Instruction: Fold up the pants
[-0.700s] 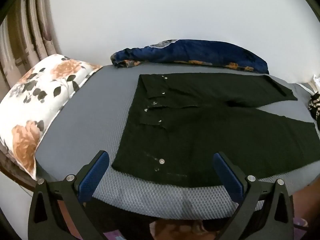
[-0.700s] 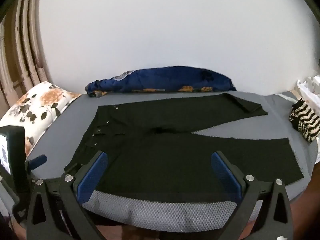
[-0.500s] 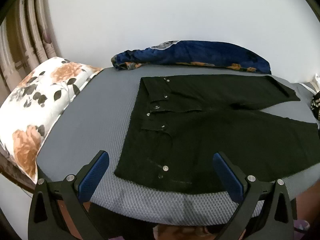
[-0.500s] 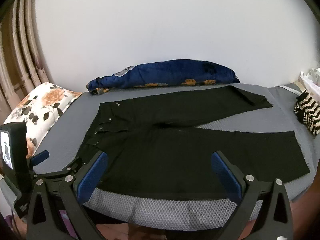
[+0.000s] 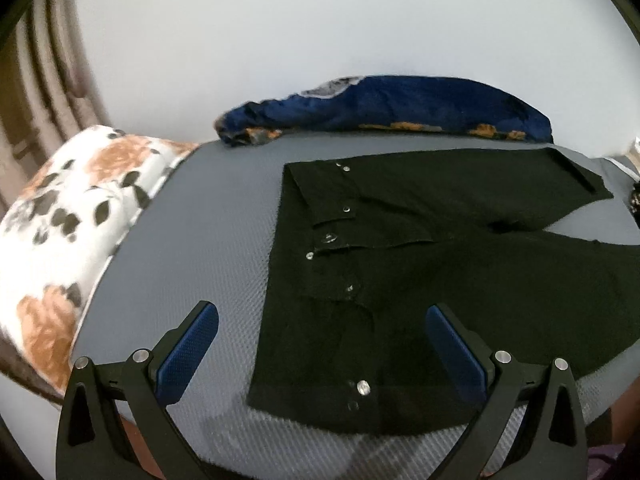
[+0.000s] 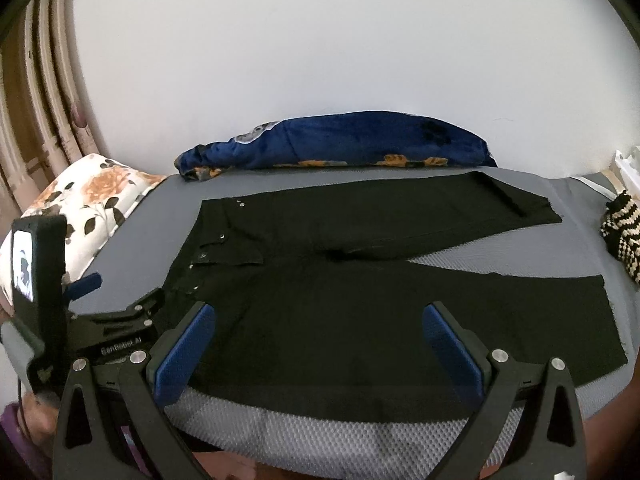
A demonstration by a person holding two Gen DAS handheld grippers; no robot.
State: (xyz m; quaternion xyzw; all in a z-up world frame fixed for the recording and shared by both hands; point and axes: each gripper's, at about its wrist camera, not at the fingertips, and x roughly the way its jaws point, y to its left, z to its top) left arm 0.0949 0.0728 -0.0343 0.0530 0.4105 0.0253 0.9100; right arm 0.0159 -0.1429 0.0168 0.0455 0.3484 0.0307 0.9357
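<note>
Both jaws wide above pants (image 5: pixel 460 280)

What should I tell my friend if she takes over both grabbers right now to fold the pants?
Left gripper: open, holding nothing, above the waistband end of the black pants.
Right gripper: open, holding nothing, over the near leg.
Pants: spread flat on the grey mattress, waist toward the floral pillow, legs apart in a V. A blue blanket lies behind them, a striped knit thing past the leg ends.
Done: laid out only.
Left: every fold; probably bring one leg over the other first.
</note>
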